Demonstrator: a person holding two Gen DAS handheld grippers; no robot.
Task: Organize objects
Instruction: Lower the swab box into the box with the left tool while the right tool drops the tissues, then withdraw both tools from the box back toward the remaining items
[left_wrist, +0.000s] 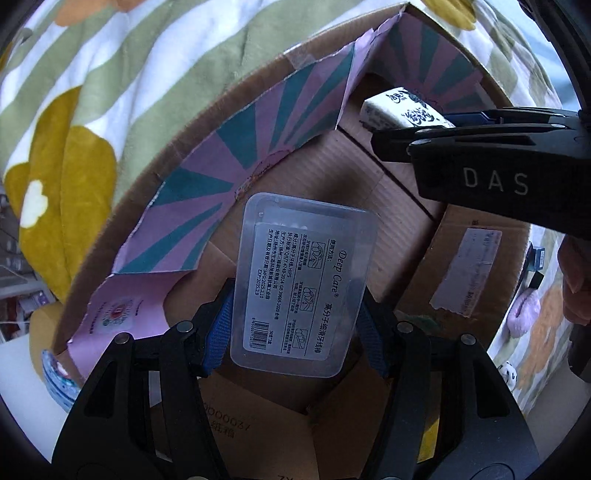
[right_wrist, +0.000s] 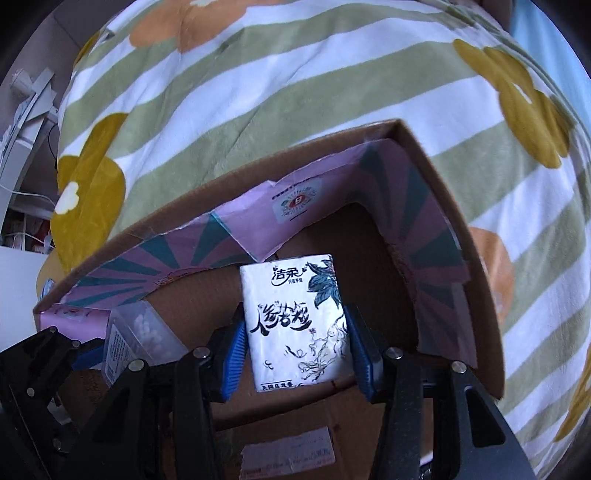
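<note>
The left gripper (left_wrist: 297, 325) holds a clear plastic floss-pick box (left_wrist: 304, 284) between its blue pads (left_wrist: 218, 332), the jaws part-way open and pressed on the box's two long edges. The box's long axis runs straight out along the fingers, its far short end reaching well beyond the fingertips and leaning a little to their right; its printed label faces the camera. The right gripper (right_wrist: 295, 347) is closed tight on a white tissue pack (right_wrist: 295, 325) printed with black brush lettering and a leafy plant drawing. The pack also lies lengthwise along the fingers, its brand-name end farthest from the pads and its bottom edge down between them. Both held things hang over the open mouth of a cardboard box (left_wrist: 221, 92), which sits on a green-and-white striped blanket (right_wrist: 258, 110) with mustard and orange flowers. The box's inner walls are lined with torn pink-and-teal paper (left_wrist: 207, 177); beyond both sets of fingertips only the brown flaps of the floor show, so nothing can be seen lying inside it. In the left wrist view the right gripper's black body crosses to the right of the left fingers, the tissue pack at its tip, apart from the floss-pick box.
</note>
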